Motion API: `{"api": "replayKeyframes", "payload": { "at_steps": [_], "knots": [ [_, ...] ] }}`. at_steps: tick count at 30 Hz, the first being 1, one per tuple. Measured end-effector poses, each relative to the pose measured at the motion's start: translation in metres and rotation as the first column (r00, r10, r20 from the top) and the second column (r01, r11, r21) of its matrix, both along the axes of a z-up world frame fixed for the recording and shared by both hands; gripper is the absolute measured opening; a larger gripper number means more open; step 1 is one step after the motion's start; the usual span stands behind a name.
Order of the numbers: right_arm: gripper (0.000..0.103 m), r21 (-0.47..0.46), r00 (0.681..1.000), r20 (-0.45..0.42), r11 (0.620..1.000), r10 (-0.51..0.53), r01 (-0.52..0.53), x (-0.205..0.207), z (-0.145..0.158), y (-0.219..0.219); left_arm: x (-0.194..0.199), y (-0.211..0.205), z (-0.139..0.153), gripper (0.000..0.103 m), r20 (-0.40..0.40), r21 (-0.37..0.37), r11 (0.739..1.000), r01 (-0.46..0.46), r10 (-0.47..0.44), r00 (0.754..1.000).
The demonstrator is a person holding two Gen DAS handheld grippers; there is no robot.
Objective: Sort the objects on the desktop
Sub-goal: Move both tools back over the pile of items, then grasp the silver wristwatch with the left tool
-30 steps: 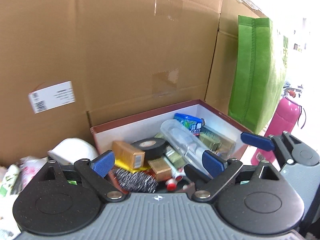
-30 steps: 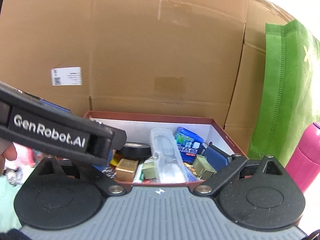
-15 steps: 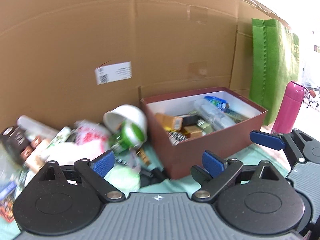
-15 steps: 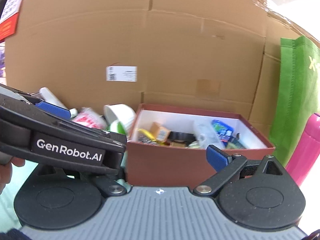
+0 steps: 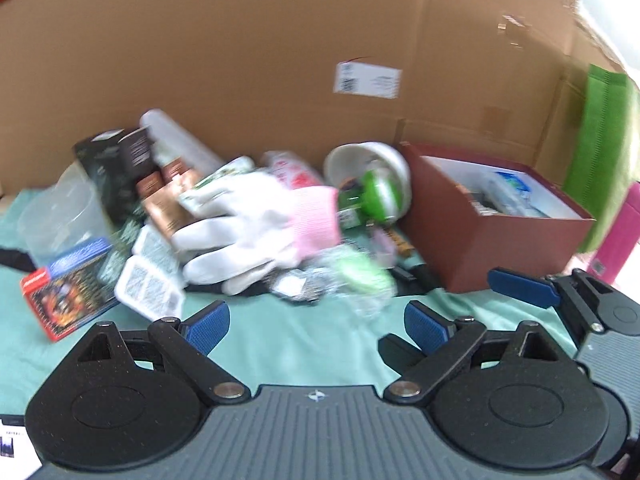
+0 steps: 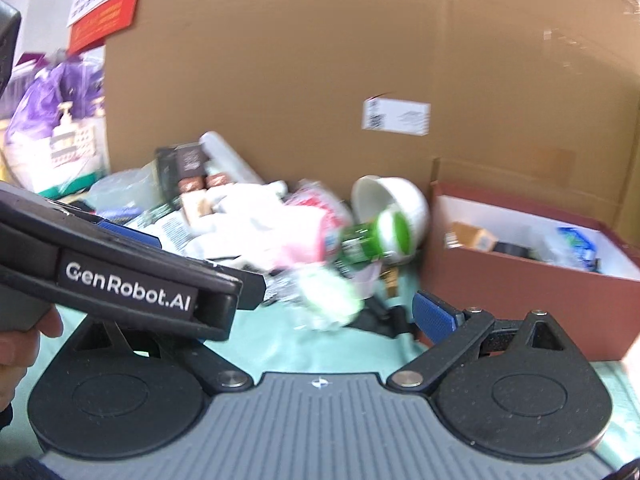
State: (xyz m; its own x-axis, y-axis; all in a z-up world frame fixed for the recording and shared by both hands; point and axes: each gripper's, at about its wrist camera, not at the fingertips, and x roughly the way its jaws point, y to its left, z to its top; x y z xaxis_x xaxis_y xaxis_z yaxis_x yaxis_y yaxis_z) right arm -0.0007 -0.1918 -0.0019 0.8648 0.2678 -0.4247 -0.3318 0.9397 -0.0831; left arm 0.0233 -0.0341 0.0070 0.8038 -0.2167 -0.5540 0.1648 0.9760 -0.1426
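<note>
A dark red box with several small items inside stands on the right; it also shows in the right wrist view. Left of it lies a blurred pile: a white and pink glove, a white bowl on its side, a green can, dark boxes and a red and blue carton. My left gripper is open and empty, in front of the pile. My right gripper is open and empty; the left gripper's body hides its left finger.
A tall cardboard wall closes off the back. A green bag and a pink bottle stand right of the box. A clear plastic tub sits at the left. A teal cloth covers the table.
Both grippers have pulled back from over the red box and swung left. The box now sits at the right and the pile fills the middle. Both stay open.
</note>
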Motion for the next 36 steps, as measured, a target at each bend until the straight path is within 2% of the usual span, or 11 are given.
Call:
{"api": "replayKeyframes", "payload": {
  "at_steps": [7, 12, 17, 18, 19, 20, 24, 26, 36],
  "knots": [
    [0.097, -0.019, 0.998, -0.048, 0.999, 0.039, -0.04, 0.017, -0.015, 0.025, 0.024, 0.027, -0.014, 0.093, -0.039, -0.059, 0.997, -0.043, 0.04, 0.998],
    [0.097, -0.023, 0.996, -0.076, 0.999, 0.04, -0.042, 0.031, -0.022, 0.03, 0.039, 0.031, -0.019, 0.086, -0.05, -0.059, 0.998, -0.031, 0.028, 0.998],
    [0.096, 0.001, 0.993, -0.101, 0.998, 0.06, -0.061, 0.046, -0.027, 0.032, 0.057, 0.026, -0.027, 0.065, -0.107, -0.081, 0.997, 0.017, -0.025, 0.994],
    [0.094, -0.002, 0.992, -0.106, 0.998, 0.065, -0.066, 0.05, -0.029, 0.033, 0.061, 0.025, -0.029, 0.063, -0.118, -0.081, 0.997, 0.019, -0.028, 0.993],
    [0.088, -0.006, 0.992, -0.108, 0.998, 0.063, -0.064, 0.053, -0.03, 0.033, 0.064, 0.023, -0.031, 0.061, -0.128, -0.082, 0.996, 0.018, -0.029, 0.991],
    [0.085, -0.008, 0.992, -0.114, 0.998, 0.056, -0.057, 0.057, -0.031, 0.033, 0.068, 0.021, -0.032, 0.06, -0.136, -0.087, 0.996, 0.018, -0.029, 0.99],
    [0.083, 0.006, 0.988, -0.153, 1.0, 0.012, -0.011, 0.073, -0.038, 0.025, 0.084, 0.014, -0.039, 0.057, -0.173, -0.101, 0.995, -0.008, -0.009, 0.985],
    [0.078, 0.002, 0.986, -0.169, 1.0, 0.002, -0.002, 0.079, -0.042, 0.022, 0.092, 0.011, -0.043, 0.052, -0.195, -0.096, 0.995, -0.028, 0.008, 0.981],
    [0.074, 0.029, 0.983, -0.185, 0.999, -0.02, 0.026, 0.108, -0.048, 0.014, 0.12, 0.003, -0.044, 0.052, -0.183, -0.057, 0.996, -0.071, 0.06, 0.981]
  ]
}}
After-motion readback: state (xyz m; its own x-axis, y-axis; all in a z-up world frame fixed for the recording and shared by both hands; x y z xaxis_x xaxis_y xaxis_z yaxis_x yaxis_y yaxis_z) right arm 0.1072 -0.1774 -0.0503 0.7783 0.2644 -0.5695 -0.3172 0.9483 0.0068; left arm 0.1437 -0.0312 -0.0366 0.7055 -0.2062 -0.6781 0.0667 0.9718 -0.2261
